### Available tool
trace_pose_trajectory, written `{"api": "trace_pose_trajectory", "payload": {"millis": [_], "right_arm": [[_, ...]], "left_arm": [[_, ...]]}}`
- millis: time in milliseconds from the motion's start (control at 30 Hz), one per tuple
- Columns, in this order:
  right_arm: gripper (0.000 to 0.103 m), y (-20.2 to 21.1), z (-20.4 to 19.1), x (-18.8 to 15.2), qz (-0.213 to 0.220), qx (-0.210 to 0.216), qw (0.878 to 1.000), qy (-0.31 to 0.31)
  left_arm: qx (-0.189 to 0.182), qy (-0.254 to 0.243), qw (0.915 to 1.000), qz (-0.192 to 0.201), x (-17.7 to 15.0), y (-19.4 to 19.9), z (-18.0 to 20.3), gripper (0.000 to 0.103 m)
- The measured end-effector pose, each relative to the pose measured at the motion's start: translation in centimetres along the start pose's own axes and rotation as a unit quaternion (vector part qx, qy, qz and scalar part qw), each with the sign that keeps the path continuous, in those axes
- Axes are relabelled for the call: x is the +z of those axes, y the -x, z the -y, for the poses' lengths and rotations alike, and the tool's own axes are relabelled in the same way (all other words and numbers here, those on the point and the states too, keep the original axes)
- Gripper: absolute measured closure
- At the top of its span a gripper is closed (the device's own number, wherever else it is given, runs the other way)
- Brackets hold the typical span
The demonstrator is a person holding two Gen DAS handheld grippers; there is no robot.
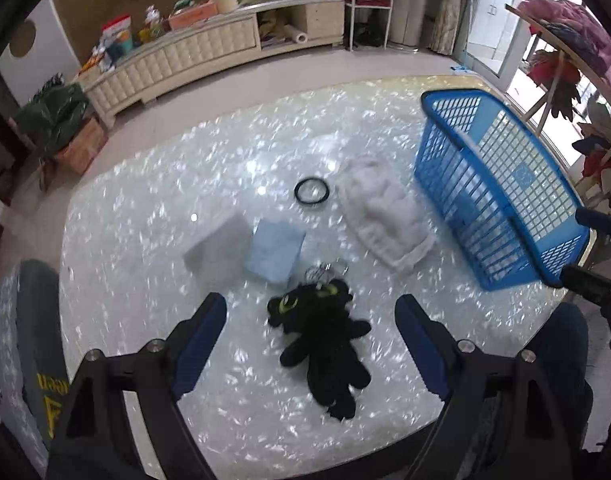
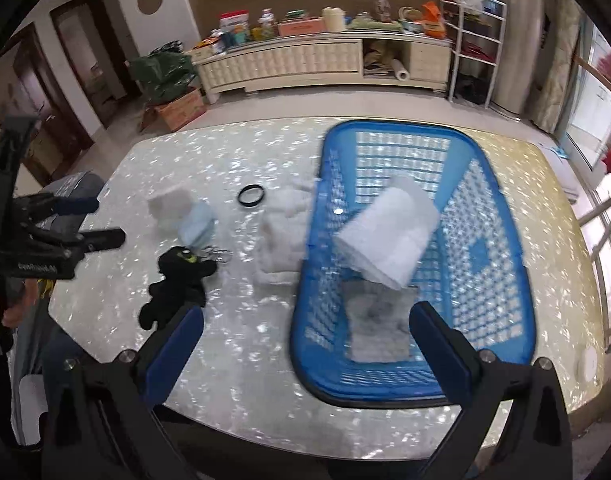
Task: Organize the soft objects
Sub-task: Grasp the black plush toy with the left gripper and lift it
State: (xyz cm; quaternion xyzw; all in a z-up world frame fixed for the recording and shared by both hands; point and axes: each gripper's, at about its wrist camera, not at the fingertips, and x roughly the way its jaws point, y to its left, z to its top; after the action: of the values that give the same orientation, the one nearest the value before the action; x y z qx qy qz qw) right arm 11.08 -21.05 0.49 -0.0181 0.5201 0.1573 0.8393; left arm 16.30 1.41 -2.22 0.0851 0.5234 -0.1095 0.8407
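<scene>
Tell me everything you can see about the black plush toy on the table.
The black plush toy is a small soft dragon-like figure with yellow-green eyes and floppy limbs, lying sprawled flat on the glittery table. A metal keyring clip sits at its head, next to the folded light blue cloth. It lies between the open left gripper's fingers, which do not touch it.

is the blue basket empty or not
Not empty: the basket holds a white towel and a grey cloth.

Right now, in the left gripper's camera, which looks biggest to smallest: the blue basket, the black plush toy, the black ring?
1. Blue basket, clearly largest.
2. Black plush toy; it lies nearest the camera, which flatters it.
3. Black ring, smallest and farther off.
</scene>
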Motion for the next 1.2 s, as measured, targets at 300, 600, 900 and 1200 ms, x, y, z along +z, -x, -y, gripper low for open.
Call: {"api": "trace_pose_trajectory", "payload": {"millis": [300,600,900,1200], "right_arm": [[0.000,-1.6,-3.0,2.2,-0.006,-0.005,0.999,0.032],[0.000,-3.3,-3.2,2.5,-0.022,-0.013,0.998,0.051],[0.000,-4.2,-2.4,2.6,-0.033,-0.016,0.998,0.050],[0.000,-4.1,-2.2,2.2,-0.037,-0.010,0.998,0.047]], "left_arm": [[-0.022,0.026,0.9987,-0.039,-4.3,-3.2,-0.8,0.018],[-0.021,0.048,0.9951,-0.084,-5.3,-8.8,0.1,0.021],[-0.014,0.068,0.9909,-0.115,-5.8,-13.6,-0.4,0.026],[-0.028,0.074,0.9891,-0.124,-5.7,-15.7,-0.2,0.036]]}}
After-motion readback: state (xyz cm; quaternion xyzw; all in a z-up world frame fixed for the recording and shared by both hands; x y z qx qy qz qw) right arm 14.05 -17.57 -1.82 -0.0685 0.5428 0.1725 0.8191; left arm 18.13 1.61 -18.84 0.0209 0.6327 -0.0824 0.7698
